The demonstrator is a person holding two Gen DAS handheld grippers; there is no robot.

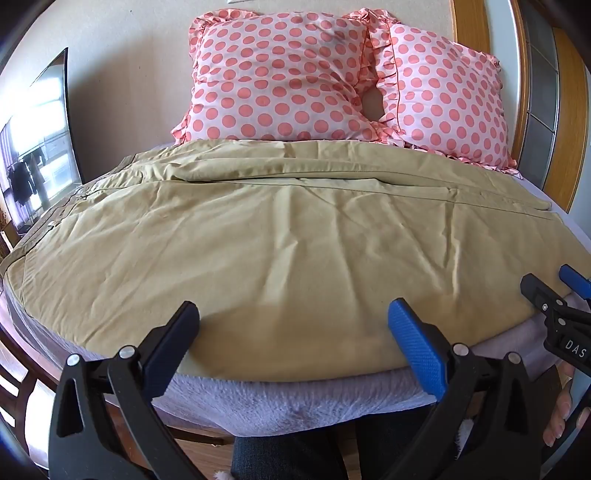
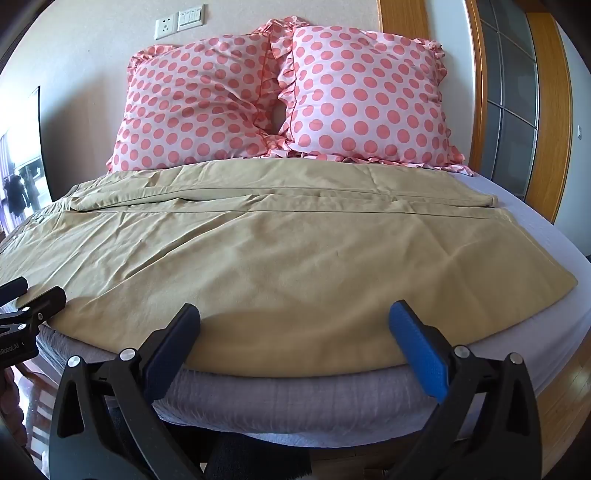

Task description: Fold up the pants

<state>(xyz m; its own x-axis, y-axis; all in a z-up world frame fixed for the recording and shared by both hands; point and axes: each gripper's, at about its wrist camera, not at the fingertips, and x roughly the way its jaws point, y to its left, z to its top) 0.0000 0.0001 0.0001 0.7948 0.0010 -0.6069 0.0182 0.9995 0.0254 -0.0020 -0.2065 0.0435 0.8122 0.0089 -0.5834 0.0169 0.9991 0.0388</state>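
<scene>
Khaki pants lie spread across the bed; behind the pants, 2 polka-dot pillows; left gripper gapes over the pants' near edge.

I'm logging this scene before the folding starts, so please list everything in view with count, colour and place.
pants: one, tan, spread flat across the bed
pillows: two, pink with coral dots, upright against the wall behind the pants
bed cover: one, lilac, under the pants
wall socket: one, white, above the pillows
door frame: one, wooden, right of the bed
left gripper: one, black and blue, open, at the near edge
right gripper: one, black and blue, open, at the near edge
</scene>
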